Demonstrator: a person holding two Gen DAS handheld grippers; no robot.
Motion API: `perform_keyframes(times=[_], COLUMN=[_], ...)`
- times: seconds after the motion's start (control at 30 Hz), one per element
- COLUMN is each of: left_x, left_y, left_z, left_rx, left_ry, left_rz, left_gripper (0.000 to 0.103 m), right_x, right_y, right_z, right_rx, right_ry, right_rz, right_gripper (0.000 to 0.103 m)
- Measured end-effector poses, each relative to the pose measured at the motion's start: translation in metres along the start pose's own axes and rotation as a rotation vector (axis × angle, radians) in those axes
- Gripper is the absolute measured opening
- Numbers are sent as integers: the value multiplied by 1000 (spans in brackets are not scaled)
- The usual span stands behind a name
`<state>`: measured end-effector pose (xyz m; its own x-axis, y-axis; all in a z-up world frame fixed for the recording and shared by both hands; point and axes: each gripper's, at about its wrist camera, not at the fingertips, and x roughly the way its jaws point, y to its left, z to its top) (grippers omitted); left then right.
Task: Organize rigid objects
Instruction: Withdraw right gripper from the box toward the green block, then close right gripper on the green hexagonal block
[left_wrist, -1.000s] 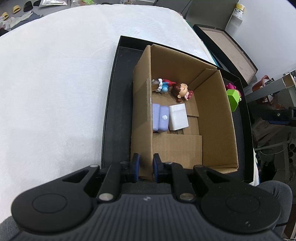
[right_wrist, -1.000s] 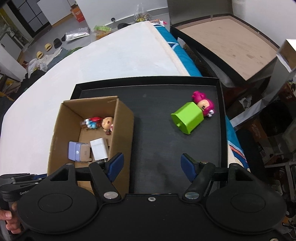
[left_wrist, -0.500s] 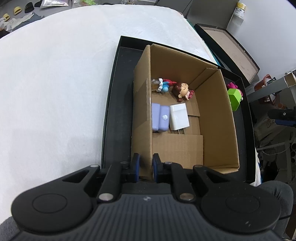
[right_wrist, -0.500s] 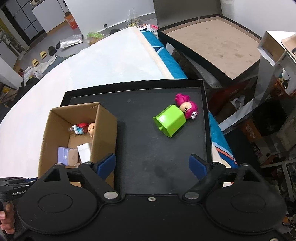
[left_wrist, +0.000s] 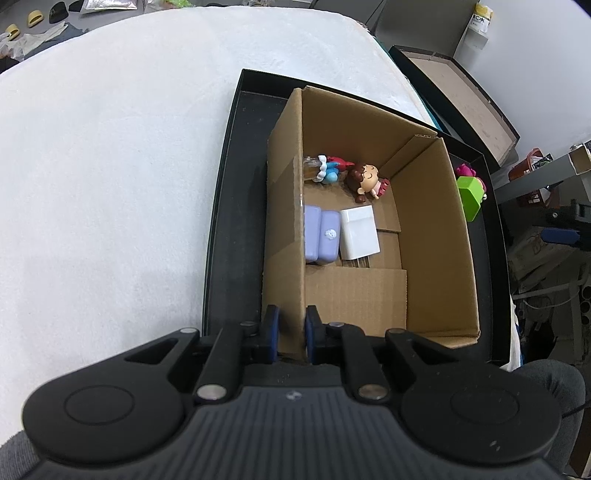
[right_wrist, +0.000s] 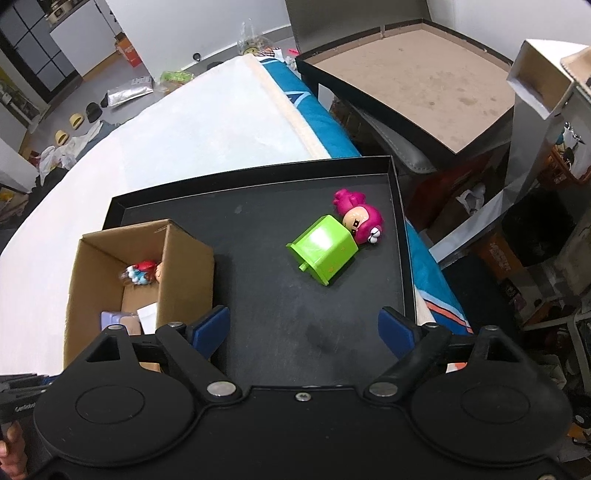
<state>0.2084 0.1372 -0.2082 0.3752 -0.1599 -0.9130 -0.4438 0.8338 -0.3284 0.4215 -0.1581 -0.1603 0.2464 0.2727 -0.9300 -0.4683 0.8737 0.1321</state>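
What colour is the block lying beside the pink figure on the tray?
Bright green block; clearest in the right wrist view.

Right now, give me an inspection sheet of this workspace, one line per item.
Surface: black tray on a white covering.
Job's things: cardboard box stands in the tray, holding two figurines, a purple case and a white block. Green block and pink figurine lie outside the box on the tray, touching.
Clutter: nothing seen on the tray.
Grippers: left gripper shut on the box's near wall; right gripper open, empty, above the tray.
Cables: nothing seen.
Surroundings: second tray, boxes and bags beside the table; shoes and bags on the floor.
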Motion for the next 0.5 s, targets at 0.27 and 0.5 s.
perform_keyframes(times=[0.27,0.5], left_x=[2,4], left_y=[0,0], left_z=[1,3], left_rx=[-1,1], left_ry=[7,12], left_rz=[-1,2], left_gripper=[14,14], right_x=[23,43], right_y=[-9,-11], right_z=[17,26], right_rx=[95,125], right_ry=[17,37], right_rz=[-4,-19], right_gripper=[86,83])
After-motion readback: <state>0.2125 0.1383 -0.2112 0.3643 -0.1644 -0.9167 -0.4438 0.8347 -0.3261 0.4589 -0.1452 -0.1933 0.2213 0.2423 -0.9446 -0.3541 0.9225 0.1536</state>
